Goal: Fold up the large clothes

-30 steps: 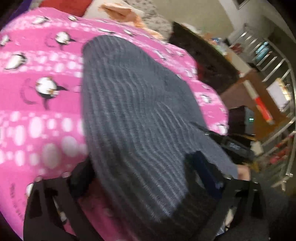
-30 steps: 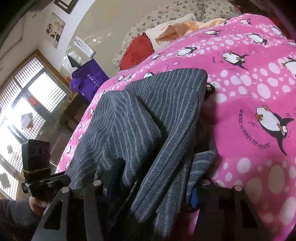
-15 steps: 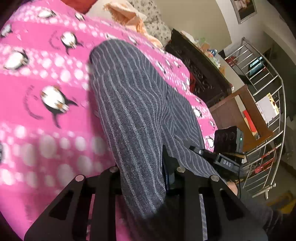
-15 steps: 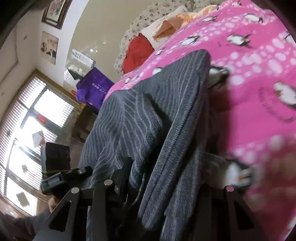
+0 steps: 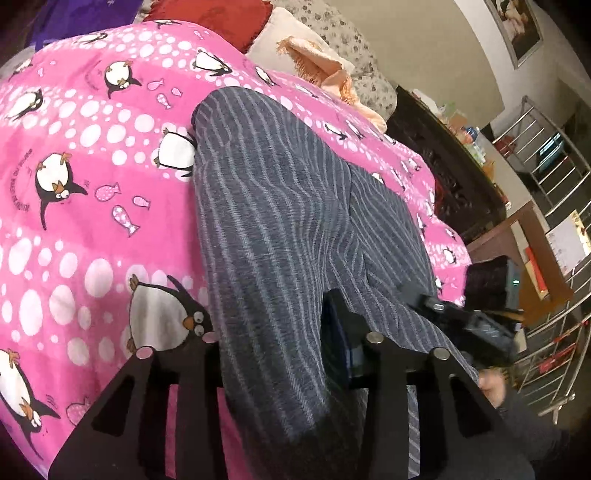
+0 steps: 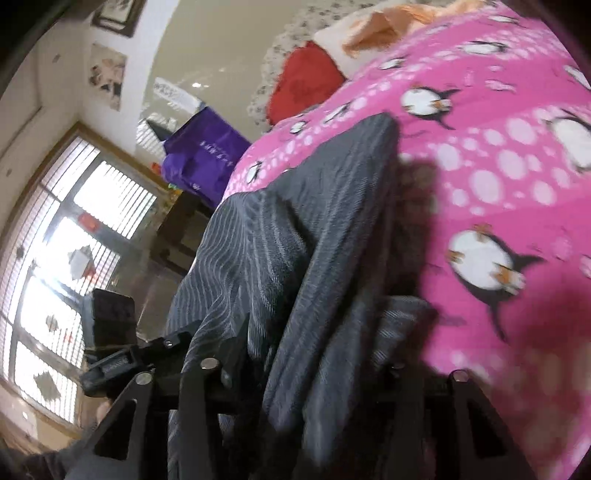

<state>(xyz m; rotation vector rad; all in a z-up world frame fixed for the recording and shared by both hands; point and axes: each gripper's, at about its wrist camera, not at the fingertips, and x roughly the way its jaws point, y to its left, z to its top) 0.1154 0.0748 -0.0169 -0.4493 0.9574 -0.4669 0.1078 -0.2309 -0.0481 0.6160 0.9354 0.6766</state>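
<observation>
The grey striped garment (image 5: 280, 229) runs from the frame's bottom up to its centre, over the pink penguin blanket (image 5: 74, 177) on the bed. The left gripper (image 5: 273, 347) pinches a fold, jaws easing apart. The right gripper (image 6: 314, 373) grips bunched cloth, also easing apart.

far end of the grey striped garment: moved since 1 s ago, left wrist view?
Yes. The garment's far end now sits lower in the left wrist view, farther from the red pillow, with more pink penguin blanket showing beyond it.
</observation>
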